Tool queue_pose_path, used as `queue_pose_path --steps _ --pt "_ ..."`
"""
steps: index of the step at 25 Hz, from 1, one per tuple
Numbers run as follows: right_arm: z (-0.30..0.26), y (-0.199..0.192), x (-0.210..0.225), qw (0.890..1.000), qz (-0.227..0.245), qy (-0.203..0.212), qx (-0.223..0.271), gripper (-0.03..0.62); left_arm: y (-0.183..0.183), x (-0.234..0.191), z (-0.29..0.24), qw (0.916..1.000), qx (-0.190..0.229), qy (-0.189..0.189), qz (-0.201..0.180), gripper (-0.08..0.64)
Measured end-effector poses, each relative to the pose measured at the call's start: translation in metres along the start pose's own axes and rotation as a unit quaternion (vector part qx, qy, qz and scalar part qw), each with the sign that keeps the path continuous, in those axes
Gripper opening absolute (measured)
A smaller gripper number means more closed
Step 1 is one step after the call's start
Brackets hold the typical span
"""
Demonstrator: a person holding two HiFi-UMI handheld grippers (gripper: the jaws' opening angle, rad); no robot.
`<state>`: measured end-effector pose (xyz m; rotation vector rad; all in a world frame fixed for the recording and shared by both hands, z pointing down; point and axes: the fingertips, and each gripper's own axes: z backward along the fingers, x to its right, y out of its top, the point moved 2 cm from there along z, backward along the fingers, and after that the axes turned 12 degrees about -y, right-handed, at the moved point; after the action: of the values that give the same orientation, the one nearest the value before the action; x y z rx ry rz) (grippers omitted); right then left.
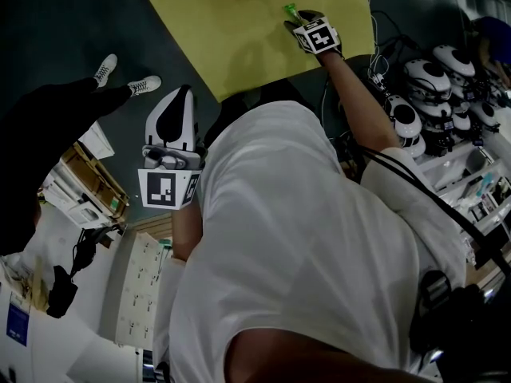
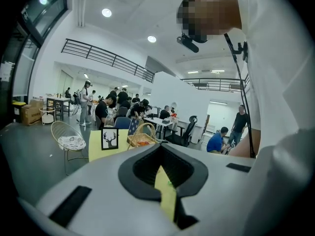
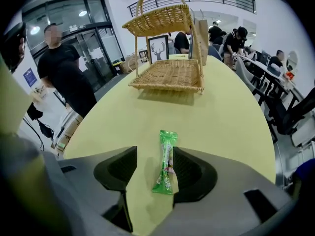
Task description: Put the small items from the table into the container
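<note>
Right gripper [image 3: 153,156] is down at the yellow table [image 3: 216,112] now. Its jaws stand wide apart with the green snack packet [image 3: 166,163] lying flat between them, closer to the right jaw than the left. Nothing is gripped yet; the packet rests on the tabletop and I see no pinch on it.

The wicker basket [image 3: 167,73], the two-tier one with the handle, sits well beyond the packet toward the far end of the table. From here I can't see into its trays properly. In the left gripper view there may be something orange in it, but I wouldn't swear to that.

Left gripper [image 2: 163,178] is pulled in beside my body, off the table, with its jaws all but together. Only a thin sliver of table shows through, and nothing is held there.

As for progress, this packet is the only loose small item I can make out on the table. By my reading I'm at the start of a pick, so the grasp, the carry and the drop into the basket are all still to come.
</note>
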<state>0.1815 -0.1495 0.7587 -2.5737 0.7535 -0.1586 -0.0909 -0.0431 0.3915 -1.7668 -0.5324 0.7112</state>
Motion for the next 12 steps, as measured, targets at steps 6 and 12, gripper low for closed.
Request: queue_pose_path --steps 6,12 --pt "-0.0038 0.0004 0.0004 1.0 0.019 -0.019 0.0 0.207 -0.0062 -0.0007 0.0001 1.0 -0.003 0.003 0.008 0.008" --pt "-0.0084 0.0004 0.004 0.997 0.053 -0.058 -0.017 0.1 -0.0106 -0.005 0.0041 0.9998 -0.008 0.004 0.015 0.008"
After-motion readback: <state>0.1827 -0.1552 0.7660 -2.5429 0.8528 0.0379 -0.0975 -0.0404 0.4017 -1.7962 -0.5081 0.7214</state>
